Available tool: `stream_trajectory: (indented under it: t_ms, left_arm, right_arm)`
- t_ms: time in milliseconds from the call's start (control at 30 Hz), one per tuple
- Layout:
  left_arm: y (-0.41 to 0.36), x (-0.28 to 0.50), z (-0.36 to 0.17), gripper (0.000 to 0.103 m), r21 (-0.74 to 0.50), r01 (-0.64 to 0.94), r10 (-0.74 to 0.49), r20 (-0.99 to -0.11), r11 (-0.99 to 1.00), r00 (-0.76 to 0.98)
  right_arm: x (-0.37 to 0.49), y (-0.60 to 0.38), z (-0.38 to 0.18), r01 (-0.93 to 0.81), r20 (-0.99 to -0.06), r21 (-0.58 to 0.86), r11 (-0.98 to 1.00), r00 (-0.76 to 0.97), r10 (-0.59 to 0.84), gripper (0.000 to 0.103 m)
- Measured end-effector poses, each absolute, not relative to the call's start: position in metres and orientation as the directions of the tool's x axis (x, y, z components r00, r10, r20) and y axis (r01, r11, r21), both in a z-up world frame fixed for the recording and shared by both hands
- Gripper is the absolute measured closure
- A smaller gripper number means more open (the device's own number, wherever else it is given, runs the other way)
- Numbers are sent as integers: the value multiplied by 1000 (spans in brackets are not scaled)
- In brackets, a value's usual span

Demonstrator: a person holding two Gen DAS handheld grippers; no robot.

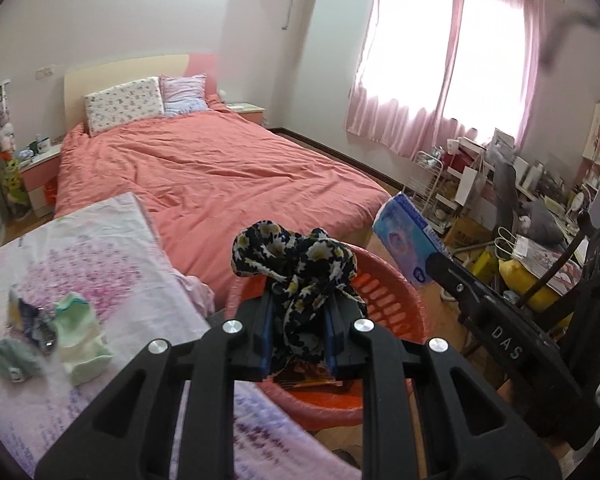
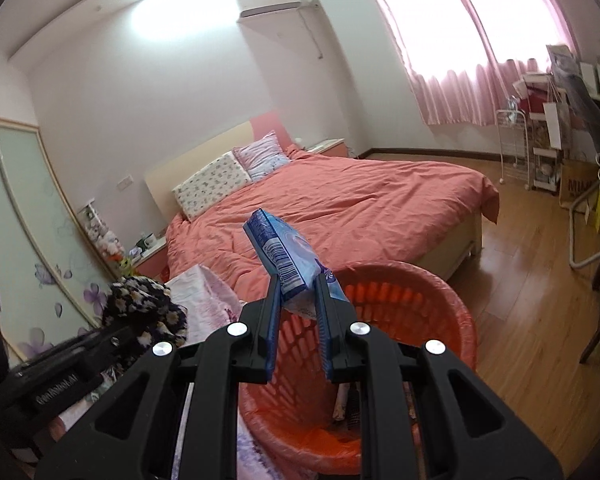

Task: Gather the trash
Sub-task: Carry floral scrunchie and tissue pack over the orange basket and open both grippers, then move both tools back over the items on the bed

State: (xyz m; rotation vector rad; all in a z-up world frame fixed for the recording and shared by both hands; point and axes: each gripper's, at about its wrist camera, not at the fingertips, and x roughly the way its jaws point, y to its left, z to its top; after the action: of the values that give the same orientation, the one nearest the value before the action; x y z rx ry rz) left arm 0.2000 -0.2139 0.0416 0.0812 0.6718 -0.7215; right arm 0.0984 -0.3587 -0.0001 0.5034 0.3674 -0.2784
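Left gripper [image 1: 298, 322] pinched dark crumpled cloth with yellow flowers [image 1: 296, 268], centre of frame, over round orange plastic basket [image 1: 396, 276].

Right gripper [image 2: 298, 312] squeezed flat blue plastic packet [image 2: 288, 256], mid-frame, above same basket's near rim.

Best way, probably: bring each load well over basket's hole, lower it, then let go so nothing falls on wooden floor [image 2: 532, 280].

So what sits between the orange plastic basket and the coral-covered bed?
In the right wrist view, only bare wooden floor separates the orange plastic basket from the foot of the coral-covered bed. The left wrist view hides that gap.
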Motion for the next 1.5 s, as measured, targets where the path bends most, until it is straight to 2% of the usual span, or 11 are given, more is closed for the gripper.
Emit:
stream_trajectory:
  t_ms: [167, 300, 333, 400, 567, 667, 733, 933, 1033, 1267, 1500]
  left_arm:
    - [-235, 216, 19, 76, -192, 631, -583, -641, 752, 500]
    - [-237, 229, 3, 59, -197, 598, -548, -680, 777, 488]
    - [-235, 232, -1, 56, -190, 588, -534, -689, 786, 490]
    - [-230, 235, -7, 53, -188, 575, -520, -697, 796, 493]
    - [-211, 240, -14, 52, -162, 547, -483, -707, 821, 516]
    - [-200, 235, -13, 47, -117, 538, -452, -702, 835, 550]
    - [-187, 231, -13, 46, -76, 531, -426, -697, 844, 577]
    - [-139, 226, -12, 38, 11, 476, -337, -692, 880, 639]
    - [-110, 230, -14, 37, 22, 427, -290, -702, 904, 650]
    - [-35, 240, -22, 33, 31, 295, -184, -718, 955, 671]
    - [37, 266, -23, 14, 12, 79, -47, -708, 997, 704]
  right_arm:
    - [106, -373, -8, 366, -424, 448, 816, 890, -166, 85]
    - [112, -384, -18, 367, -445, 479, 798, 885, -140, 79]
    - [113, -386, -20, 369, -452, 483, 794, 882, -134, 72]
    - [113, -388, -23, 370, -463, 487, 791, 877, -126, 65]
    - [112, -379, -24, 389, -489, 441, 809, 860, -147, 64]
    - [112, -371, -19, 395, -498, 393, 831, 851, -168, 62]
    - [113, -364, -16, 393, -503, 369, 842, 846, -175, 57]
    - [120, -348, -11, 369, -515, 337, 866, 843, -159, 57]
    - [123, -334, -9, 350, -523, 326, 878, 841, -141, 51]
    - [133, -299, -9, 279, -540, 282, 918, 837, -89, 50]
    - [146, -258, -13, 205, -565, 233, 951, 824, -39, 50]
